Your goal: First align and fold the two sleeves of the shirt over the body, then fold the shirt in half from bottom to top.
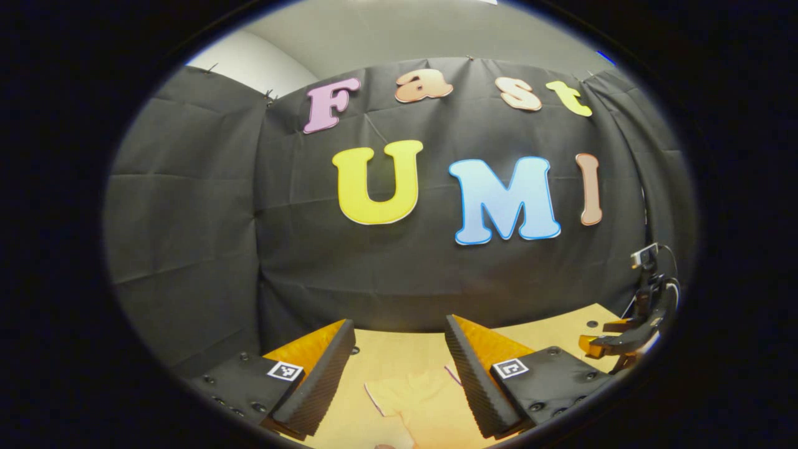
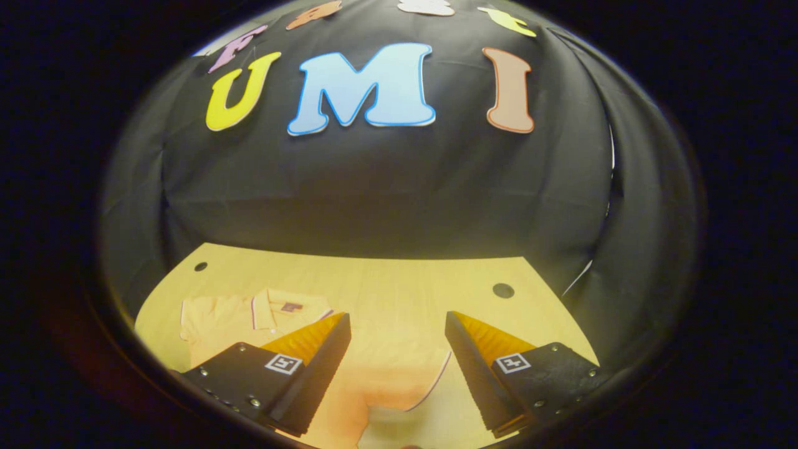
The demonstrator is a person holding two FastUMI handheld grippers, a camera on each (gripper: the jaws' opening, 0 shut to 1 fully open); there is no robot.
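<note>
The right gripper (image 2: 398,355) is spread wide with nothing between its fingers, poised above the table (image 2: 386,280). Directly under the gap, toward 6 o'clock in the right gripper view, lies one sleeve (image 2: 399,374) of the pale yellow shirt (image 2: 249,315), its trimmed cuff curving toward 5 o'clock. From there the garment runs out toward 10 o'clock, where the collar (image 2: 274,305) lies flat. The shirt's long axis therefore seems to slant from lower centre to upper left, though the gripper hides the hem.

The left gripper (image 1: 399,368) is likewise parted and empty. In the left gripper view the other sleeve (image 1: 414,393) lies between its fingers at 6 o'clock, while the right gripper (image 1: 623,340) hangs far off at 3 o'clock.

Each gripper is nearest its own sleeve, so the sleeve folds look not yet begun; each probably needs to drop straight down to pinch a cuff.
</note>
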